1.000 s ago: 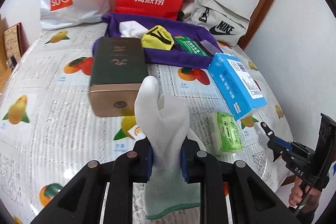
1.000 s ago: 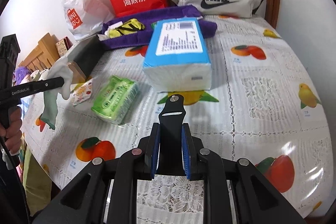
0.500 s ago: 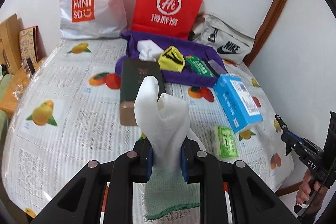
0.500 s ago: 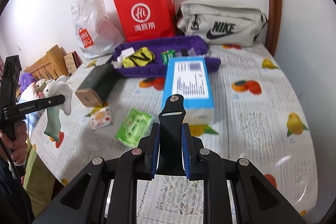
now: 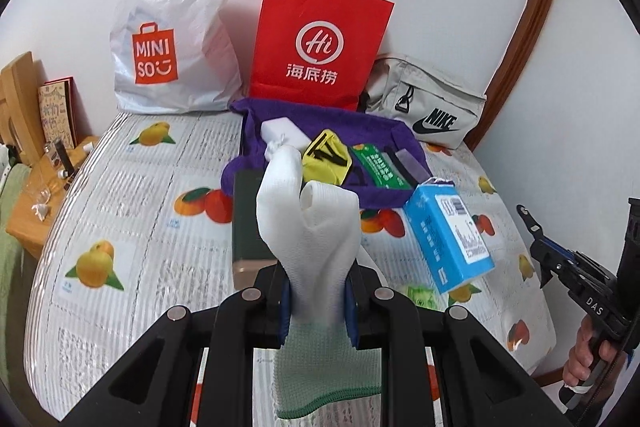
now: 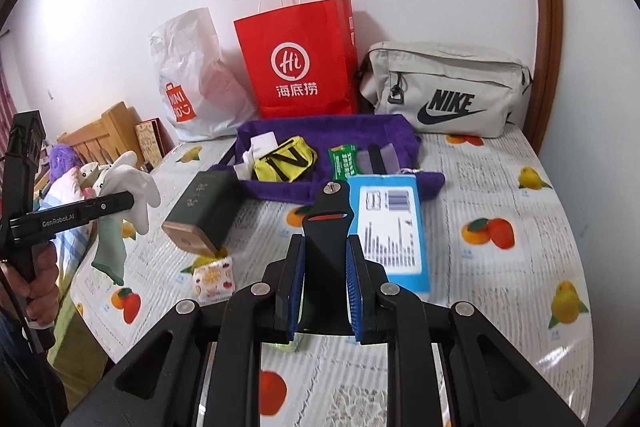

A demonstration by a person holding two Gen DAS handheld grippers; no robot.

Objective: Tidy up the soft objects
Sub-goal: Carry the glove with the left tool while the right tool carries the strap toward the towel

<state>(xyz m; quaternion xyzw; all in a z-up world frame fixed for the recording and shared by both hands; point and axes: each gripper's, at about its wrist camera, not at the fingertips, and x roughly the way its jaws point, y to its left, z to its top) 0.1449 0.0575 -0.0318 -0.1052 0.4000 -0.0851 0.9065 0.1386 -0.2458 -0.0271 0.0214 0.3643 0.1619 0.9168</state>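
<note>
My left gripper (image 5: 316, 307) is shut on a white glove (image 5: 308, 223) with a pale green cuff, held above the fruit-print table (image 5: 132, 227). The glove's fingers stick up and hide part of a dark green box (image 5: 246, 223). My right gripper (image 6: 324, 287) is shut on a black strap (image 6: 326, 223) that stands up between the pads. In the right wrist view the left gripper (image 6: 120, 201) carries the glove (image 6: 136, 187) beyond the table's left edge. A purple cloth (image 5: 372, 123) at the back holds a yellow pouch (image 5: 326, 157) and a green pack (image 5: 378, 163).
A blue tissue pack (image 5: 444, 235), a green tissue pack (image 5: 424, 297) and a small fruit-print packet (image 6: 212, 277) lie on the table. Against the wall stand a white Miniso bag (image 5: 172, 39), a red paper bag (image 5: 320, 39) and a grey Nike bag (image 5: 428, 107). Wooden furniture (image 5: 24, 107) is left.
Both grippers have risen and drawn back from the table, so more of it and the wall shows. The glove and the strap stay gripped as before.
</note>
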